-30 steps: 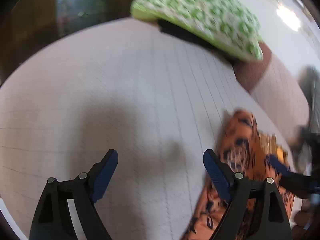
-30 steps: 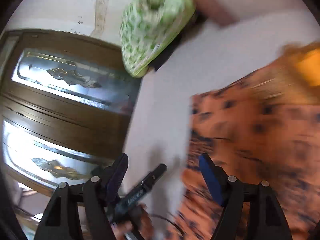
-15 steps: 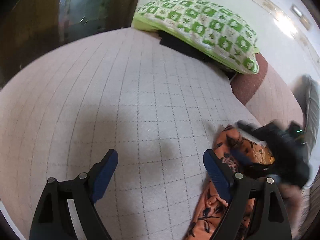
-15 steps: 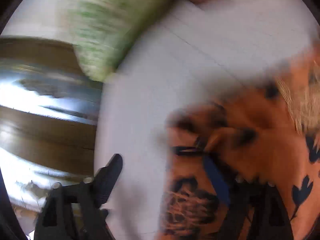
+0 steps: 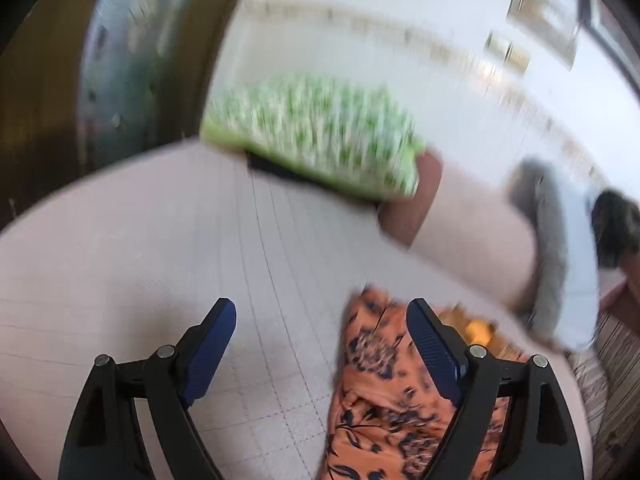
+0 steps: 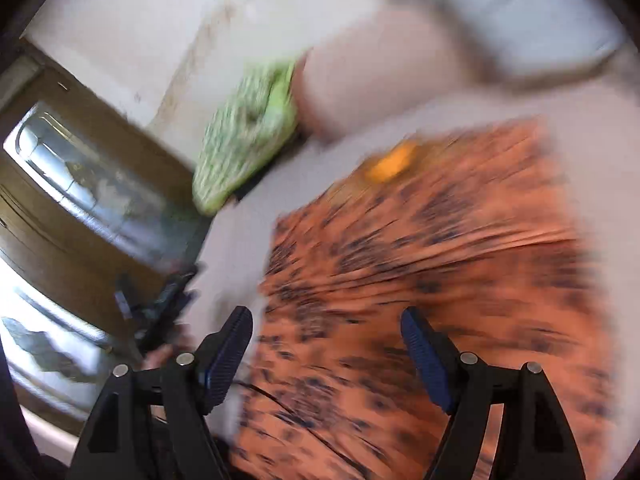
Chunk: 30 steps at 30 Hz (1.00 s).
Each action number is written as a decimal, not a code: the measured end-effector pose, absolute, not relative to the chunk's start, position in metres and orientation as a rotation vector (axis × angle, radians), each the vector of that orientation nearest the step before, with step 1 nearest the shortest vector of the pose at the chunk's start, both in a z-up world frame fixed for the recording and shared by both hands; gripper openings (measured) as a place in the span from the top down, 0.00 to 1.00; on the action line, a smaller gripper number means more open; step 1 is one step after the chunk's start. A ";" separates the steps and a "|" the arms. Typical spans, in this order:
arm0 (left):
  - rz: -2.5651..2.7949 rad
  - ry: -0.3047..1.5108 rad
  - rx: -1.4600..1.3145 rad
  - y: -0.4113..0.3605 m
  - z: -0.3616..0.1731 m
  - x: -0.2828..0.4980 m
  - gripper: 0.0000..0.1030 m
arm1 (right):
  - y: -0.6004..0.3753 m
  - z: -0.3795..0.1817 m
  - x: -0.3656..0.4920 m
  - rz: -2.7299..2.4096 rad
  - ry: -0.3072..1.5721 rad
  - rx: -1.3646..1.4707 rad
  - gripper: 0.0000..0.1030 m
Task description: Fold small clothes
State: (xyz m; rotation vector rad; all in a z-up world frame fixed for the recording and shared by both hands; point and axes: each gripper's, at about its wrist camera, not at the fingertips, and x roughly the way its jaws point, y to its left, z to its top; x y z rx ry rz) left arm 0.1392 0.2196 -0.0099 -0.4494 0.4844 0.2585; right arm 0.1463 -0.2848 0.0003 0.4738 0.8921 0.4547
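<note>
Within the last second we lifted our left gripper [image 5: 320, 344] off the bed [image 5: 160, 280], jaws wide and empty. Our right gripper [image 6: 326, 344] hung over the orange garment [image 6: 420, 260], jaws spread, holding nothing. The garment lay flat on the bed near the green pillow [image 5: 316, 132], and we judged a fold just released.

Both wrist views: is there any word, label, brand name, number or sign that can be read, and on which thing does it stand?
None can be read.
Orange garment: only a dark flower print and a yellow patch, blurred, no letters.
Green pillow: a green and white pattern, no writing.
Wall frames: too blurred to tell.
Left gripper and right gripper: no markings visible.
</note>
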 end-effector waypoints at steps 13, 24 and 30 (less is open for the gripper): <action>0.221 0.251 -0.425 0.168 0.109 -0.088 0.04 | -0.359 0.211 -0.120 0.066 -0.034 0.059 0.00; 0.209 0.911 -0.519 0.138 -0.085 -0.042 0.05 | -0.388 -0.029 -0.038 0.170 0.731 0.398 0.06; 0.220 1.047 -0.461 0.124 -0.121 -0.029 0.09 | -0.379 -0.076 -0.034 0.237 0.922 0.367 0.06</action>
